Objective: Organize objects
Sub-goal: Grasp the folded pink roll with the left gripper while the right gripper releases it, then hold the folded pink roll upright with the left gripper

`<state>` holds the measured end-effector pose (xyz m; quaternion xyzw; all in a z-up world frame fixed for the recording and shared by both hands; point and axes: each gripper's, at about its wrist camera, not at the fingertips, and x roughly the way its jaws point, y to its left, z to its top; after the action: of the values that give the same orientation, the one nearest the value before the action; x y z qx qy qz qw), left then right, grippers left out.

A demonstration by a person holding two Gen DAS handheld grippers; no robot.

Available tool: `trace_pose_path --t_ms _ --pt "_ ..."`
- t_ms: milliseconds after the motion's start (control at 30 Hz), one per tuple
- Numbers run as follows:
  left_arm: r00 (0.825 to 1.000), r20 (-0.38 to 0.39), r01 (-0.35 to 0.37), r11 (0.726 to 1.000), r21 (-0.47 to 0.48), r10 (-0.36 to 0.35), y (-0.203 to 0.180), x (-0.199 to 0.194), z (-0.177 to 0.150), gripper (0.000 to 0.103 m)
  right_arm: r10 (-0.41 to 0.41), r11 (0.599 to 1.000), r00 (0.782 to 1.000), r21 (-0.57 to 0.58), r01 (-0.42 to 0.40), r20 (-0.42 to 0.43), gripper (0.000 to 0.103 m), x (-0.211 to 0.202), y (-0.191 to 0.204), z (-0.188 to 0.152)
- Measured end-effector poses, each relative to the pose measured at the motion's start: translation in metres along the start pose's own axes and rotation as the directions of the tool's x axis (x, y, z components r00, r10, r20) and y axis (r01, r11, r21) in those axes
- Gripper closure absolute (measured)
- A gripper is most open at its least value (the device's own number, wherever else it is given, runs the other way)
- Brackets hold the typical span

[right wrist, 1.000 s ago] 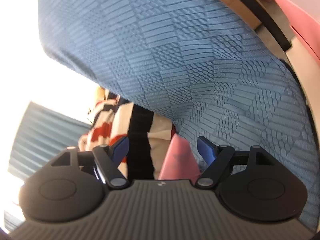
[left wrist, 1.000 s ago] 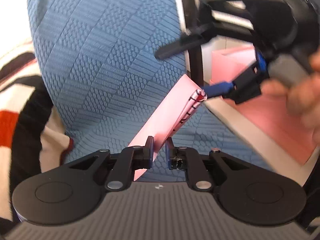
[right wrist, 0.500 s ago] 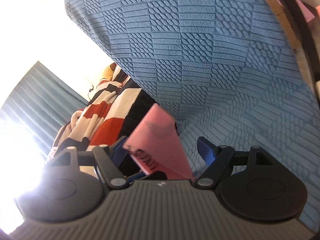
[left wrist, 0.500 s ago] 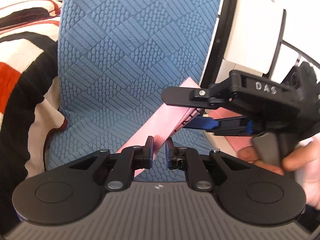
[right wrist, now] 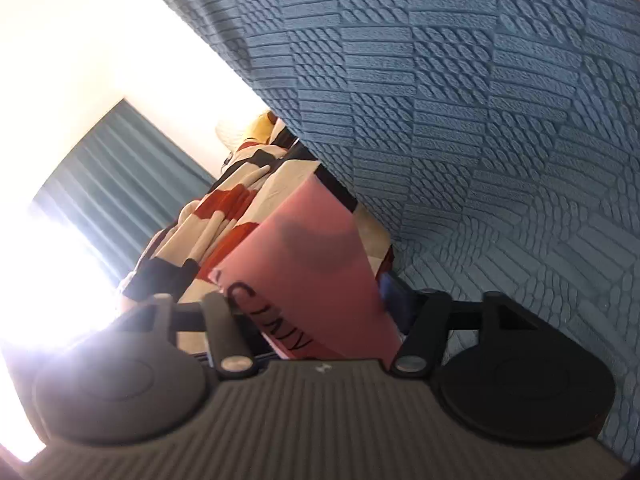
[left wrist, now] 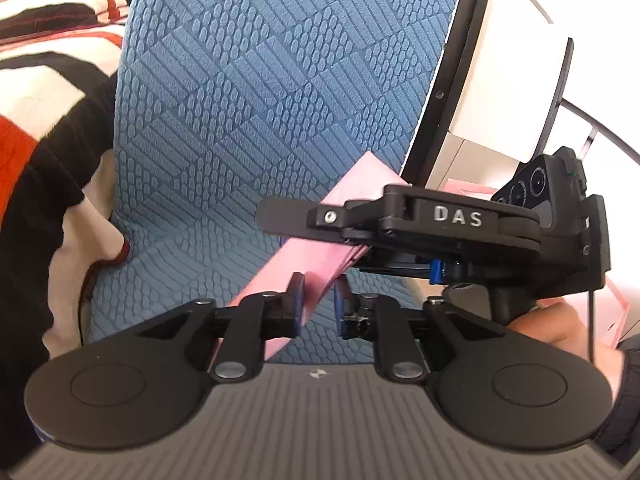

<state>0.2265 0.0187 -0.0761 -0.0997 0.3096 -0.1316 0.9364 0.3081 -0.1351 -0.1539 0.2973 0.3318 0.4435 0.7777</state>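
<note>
our left gripper [left wrist: 319, 300] is opening, its pads loosening off the low corner of the pink notebook [left wrist: 296, 264]. beyond, our right gripper [left wrist: 280, 232] is closing across the notebook's upper end, which sits between its fingers. behind lies the blue textured mattress [left wrist: 256, 92], then a striped blanket [left wrist: 44, 128].

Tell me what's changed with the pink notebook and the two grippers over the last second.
The right gripper came in from the right and closed around the far end of the thin pink spiral-bound notebook; its jaws are closing with the notebook between them. The left gripper, which clamped the near end, is opening. The notebook stays slanted over the blue textured cushion.
</note>
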Motion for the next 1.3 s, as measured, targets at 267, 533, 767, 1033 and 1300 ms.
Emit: trace_pose_path --t_ms 267,533,767,1033,1300 --pt "0.995 0.022 -0.1 0.973 0.207 0.098 -0.028 0.01 -0.003 0.064 -0.091 0.99 0.996 0.11 0.092 -0.017 0.086 -0.01 -0.002 0.006" --pt "0.99 0.049 -0.138 0.921 0.364 0.129 -0.052 0.014 -0.012 0.035 -0.131 0.963 0.991 0.235 0.133 -0.024 0.089 -0.021 -0.011 0.004" --pt "0.962 0.069 -0.253 0.776 0.578 0.263 -0.079 0.035 -0.031 0.032 -0.142 0.932 0.986 0.324 0.164 -0.089 0.089 -0.03 -0.008 0.002" --pt "0.962 0.008 -0.239 0.824 0.514 0.274 -0.066 0.037 -0.025 0.075 -0.154 0.913 0.977 0.357 0.197 -0.144 0.075 -0.034 -0.013 -0.005" --pt "0.988 -0.072 -0.12 0.967 0.225 0.139 -0.029 0.019 0.005 0.088 -0.147 0.967 0.987 0.197 0.159 -0.072 0.025 -0.038 0.008 0.003"
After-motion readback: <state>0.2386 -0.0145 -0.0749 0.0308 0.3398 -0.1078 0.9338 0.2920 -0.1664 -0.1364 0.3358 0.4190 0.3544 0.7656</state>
